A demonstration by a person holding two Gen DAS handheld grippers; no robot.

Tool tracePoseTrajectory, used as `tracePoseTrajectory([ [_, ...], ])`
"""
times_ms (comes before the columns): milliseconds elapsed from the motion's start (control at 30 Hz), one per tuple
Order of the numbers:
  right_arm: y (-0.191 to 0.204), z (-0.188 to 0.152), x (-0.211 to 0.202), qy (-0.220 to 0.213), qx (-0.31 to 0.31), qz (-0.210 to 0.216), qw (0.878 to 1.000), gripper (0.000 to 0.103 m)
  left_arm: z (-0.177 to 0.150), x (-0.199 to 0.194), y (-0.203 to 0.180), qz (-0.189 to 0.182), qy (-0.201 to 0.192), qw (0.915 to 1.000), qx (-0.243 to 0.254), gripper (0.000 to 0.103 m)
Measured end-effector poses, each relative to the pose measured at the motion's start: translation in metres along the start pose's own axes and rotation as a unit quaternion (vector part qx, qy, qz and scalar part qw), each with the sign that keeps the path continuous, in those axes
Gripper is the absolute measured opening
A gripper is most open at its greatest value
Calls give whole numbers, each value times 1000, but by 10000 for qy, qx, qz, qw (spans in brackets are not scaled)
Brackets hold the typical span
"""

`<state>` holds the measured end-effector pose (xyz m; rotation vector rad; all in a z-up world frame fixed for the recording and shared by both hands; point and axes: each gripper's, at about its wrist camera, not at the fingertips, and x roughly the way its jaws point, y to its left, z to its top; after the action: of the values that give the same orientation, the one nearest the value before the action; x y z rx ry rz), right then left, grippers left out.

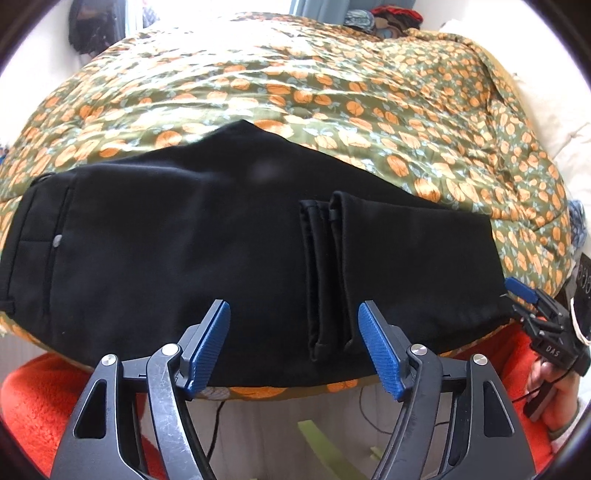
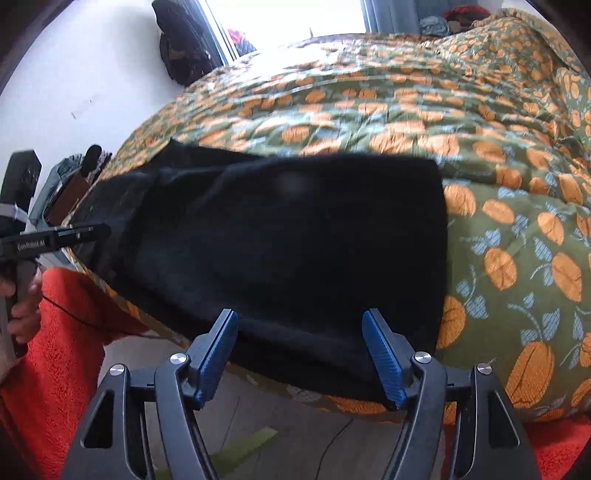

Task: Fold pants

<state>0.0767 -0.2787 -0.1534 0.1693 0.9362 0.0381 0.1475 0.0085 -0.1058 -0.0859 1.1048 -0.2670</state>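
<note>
Black pants [image 1: 207,236] lie folded lengthwise across the near edge of the bed, waistband at the left, leg hems [image 1: 325,273] folded back over the middle. They also show in the right wrist view [image 2: 295,251]. My left gripper [image 1: 293,347] is open and empty, hovering over the pants' near edge beside the hems. My right gripper [image 2: 300,354] is open and empty over the near right end of the pants. It also shows in the left wrist view [image 1: 524,295] at the pants' right corner.
The bed carries a green quilt with orange pumpkins [image 1: 332,92], also in the right wrist view [image 2: 517,221]. My orange fleece sleeves [image 1: 33,398] are below the bed edge. A white wall and dark hanging bag [image 2: 181,55] stand at the far left. Clothes pile at the bed's far end [image 1: 391,18].
</note>
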Motion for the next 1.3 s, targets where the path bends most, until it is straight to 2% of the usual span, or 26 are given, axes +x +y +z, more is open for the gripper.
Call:
tracePoseTrajectory([
  [33, -1, 3, -8, -225, -21, -46, 9997, 71, 0, -7, 12, 15, -92, 9998, -182, 84],
  [100, -4, 2, -17, -501, 28, -140, 9986, 79, 0, -16, 43, 49, -269, 9974, -660, 88],
  [200, -13, 2, -8, -353, 262, -68, 9990, 79, -2, -25, 100, 141, -309, 9883, -1486, 88],
  [300, -16, 3, -3, -280, 323, -65, 9991, 79, -9, -50, 158, 248, -588, 9726, -2233, 88],
  [400, -10, 3, -4, -330, 212, -29, 9992, 79, -20, -76, 213, 395, -923, 9489, -2990, 88],
  [467, -6, 2, -3, -307, 121, -11, 9995, 79, -26, -83, 243, 548, -897, 9355, -3372, 88],
  [500, -5, 2, -1, -280, 82, -5, 9996, 79, -27, -81, 253, 564, -779, 9332, -3461, 88],
  [600, -1, 1, 4, -215, 9, 20, 9998, 79, -29, -64, 270, 656, -385, 9320, -3544, 86],
  [667, 1, 2, 5, -205, -22, 29, 9998, 79, -29, -54, 272, 733, -319, 9343, -3473, 80],
  [700, 1, 1, 5, -210, -32, 25, 9998, 79, -28, -50, 273, 766, -318, 9352, -3443, 64],
  [733, 1, 1, 4, -221, -40, 18, 9997, 79, -27, -46, 273, 764, -324, 9360, -3421, 37],
  [800, 2, 0, 3, -244, -47, 19, 9997, 79, -28, -41, 278, 982, -305, 9364, -3355, 27],
  [867, 1, -1, 1, -257, -42, 24, 9997, 79, -28, -38, 280, 891, -406, 9389, -3298, 24],
  [967, 0, -2, 2, -243, -15, 8, 9997, 79, -21, -50, 277, 750, -757, 9421, -3180, 22],
  [1100, 0, -1, 4, -205, -5, 12, 9998, 79, -16, -44, 282, 818, -714, 9412, -3198, 22],
  [1167, 1, -2, 5, -188, -24, 17, 9998, 79, -14, -43, 280, 939, -693, 9441, -3084, 23],
  [1200, 1, -2, 5, -178, -35, 16, 9998, 79, -15, -44, 280, 955, -653, 9422, -3146, 23],
  [1267, 2, -2, 5, -162, -54, 9, 9999, 79, -13, -57, 273, 879, -900, 9421, -3108, 23],
  [1300, 2, -3, 5, -158, -56, 7, 9999, 79, -9, -62, 269, 889, -987, 9453, -2981, 23],
])
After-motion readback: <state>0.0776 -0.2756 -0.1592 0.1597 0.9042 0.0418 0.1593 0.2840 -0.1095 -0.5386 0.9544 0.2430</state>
